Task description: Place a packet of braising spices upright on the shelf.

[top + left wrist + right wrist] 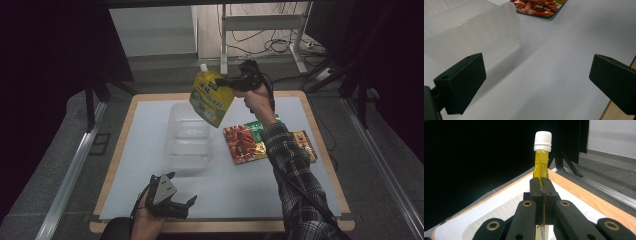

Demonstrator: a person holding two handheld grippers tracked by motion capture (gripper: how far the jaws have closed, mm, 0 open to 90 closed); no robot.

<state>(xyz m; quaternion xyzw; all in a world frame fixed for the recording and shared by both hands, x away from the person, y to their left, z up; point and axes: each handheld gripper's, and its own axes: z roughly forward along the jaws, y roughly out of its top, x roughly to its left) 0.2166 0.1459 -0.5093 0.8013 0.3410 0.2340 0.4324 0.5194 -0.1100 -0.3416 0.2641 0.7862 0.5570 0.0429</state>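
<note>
A yellow spouted pouch (212, 96) with a white cap (543, 140) hangs in the air above the far end of a clear plastic container (188, 136). My right gripper (226, 83) is shut on the pouch's upper edge; its jaws are pressed together on the thin yellow film (541, 170) just below the cap. Near the table's front edge my left gripper (181, 192) rests open, its two black pads (461, 82) wide apart with nothing between them. The container's wall (474, 37) stands just beyond the left pad.
A red snack packet (244, 142) lies flat to the right of the container, also seen as the red snack packet (536, 6) from the left gripper. Another packet (306, 145) lies partly under the right forearm. A white mat (225, 185) covers the wooden table (320, 130).
</note>
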